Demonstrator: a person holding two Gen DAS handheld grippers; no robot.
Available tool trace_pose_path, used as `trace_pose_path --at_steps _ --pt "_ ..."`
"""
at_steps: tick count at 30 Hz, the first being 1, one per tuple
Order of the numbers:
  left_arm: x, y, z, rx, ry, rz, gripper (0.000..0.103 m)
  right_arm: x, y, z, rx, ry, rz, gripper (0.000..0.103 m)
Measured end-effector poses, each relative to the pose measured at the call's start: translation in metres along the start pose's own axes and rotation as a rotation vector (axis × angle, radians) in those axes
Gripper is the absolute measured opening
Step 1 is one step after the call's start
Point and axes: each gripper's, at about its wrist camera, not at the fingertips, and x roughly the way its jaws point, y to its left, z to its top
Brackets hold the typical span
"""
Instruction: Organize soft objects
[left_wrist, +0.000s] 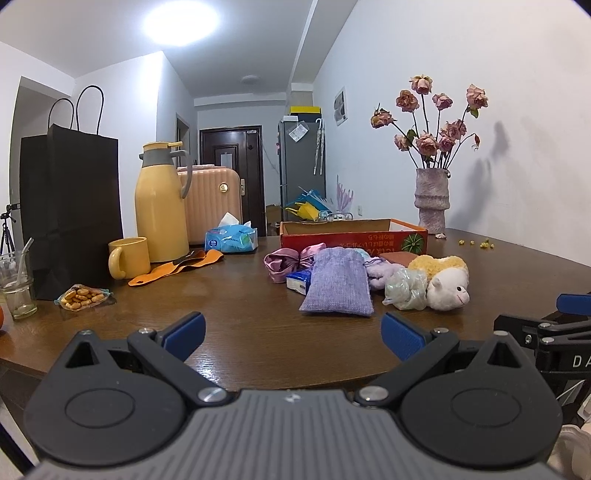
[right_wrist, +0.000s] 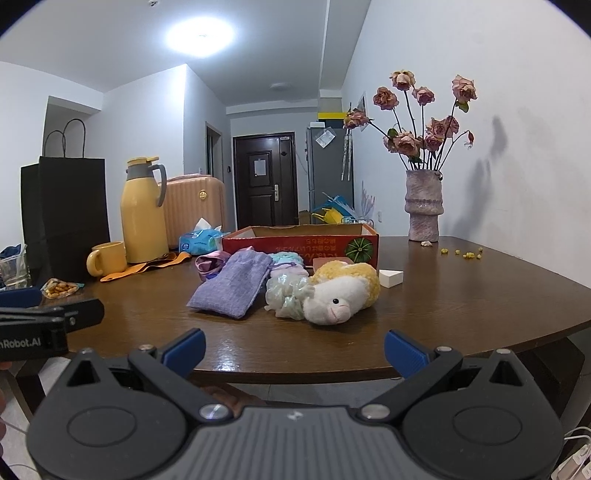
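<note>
Plush sheep (right_wrist: 341, 293): white face, yellow fleece, lying on table (right_wrist: 461, 295)
Pouch (right_wrist: 231, 286): lavender, flat
Left hand-held gripper (left_wrist: 293, 334): spread, empty
Right hand-held gripper (right_wrist: 294, 347): spread, empty

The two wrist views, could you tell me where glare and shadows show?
Left wrist view: the ceiling light blows out white; the vase throws soft shadows on the wall. Right wrist view: the same blown-out light, with glare streaks on the table.

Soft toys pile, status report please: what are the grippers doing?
Both hand-held grippers open, empty: left, right. Plush sheep, purple pouch untouched before red box. Path clear.
</note>
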Motion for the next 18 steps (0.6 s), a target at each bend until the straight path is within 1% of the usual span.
trace_pose_path --at_steps 18 --pt "0.0006 -0.006 -0.0017 0.018 0.001 -0.003 0.103 0.0013 0.0016 -0.0003 -0.009 0.004 -0.005 0.103"
